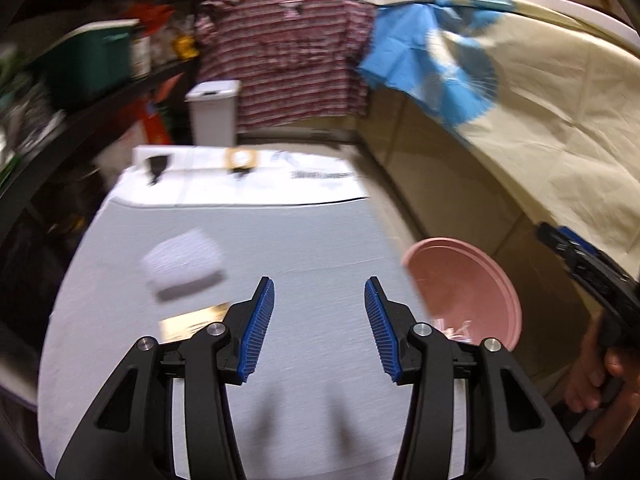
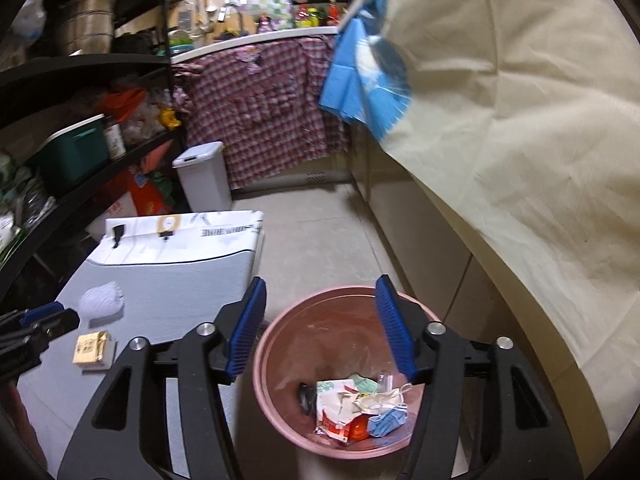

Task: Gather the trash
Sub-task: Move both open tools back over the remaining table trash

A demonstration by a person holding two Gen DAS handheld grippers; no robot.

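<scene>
A pink bin [image 2: 280, 340] stands on the floor beside a grey-covered table [image 2: 168, 280]; it holds several pieces of trash [image 2: 356, 408]. My right gripper [image 2: 320, 328] is open and empty above the bin. A white crumpled wad [image 1: 182, 262] and a small yellow packet [image 1: 192, 322] lie on the table [image 1: 312, 240]. My left gripper [image 1: 319, 328] is open and empty above the table, right of both. The bin shows in the left wrist view [image 1: 464, 280] at the right. The wad [image 2: 101, 300] and packet [image 2: 93, 347] show in the right wrist view, with the left gripper's tip [image 2: 52, 320] beside them.
A white folded bag [image 2: 180, 232] lies at the table's far end. A white lidded bin [image 2: 202, 178] stands beyond it. Black shelves [image 2: 80, 120] full of goods run along the left. A counter draped in cream cloth [image 2: 520, 140] and checked cloth [image 2: 260, 112] runs along the right and back.
</scene>
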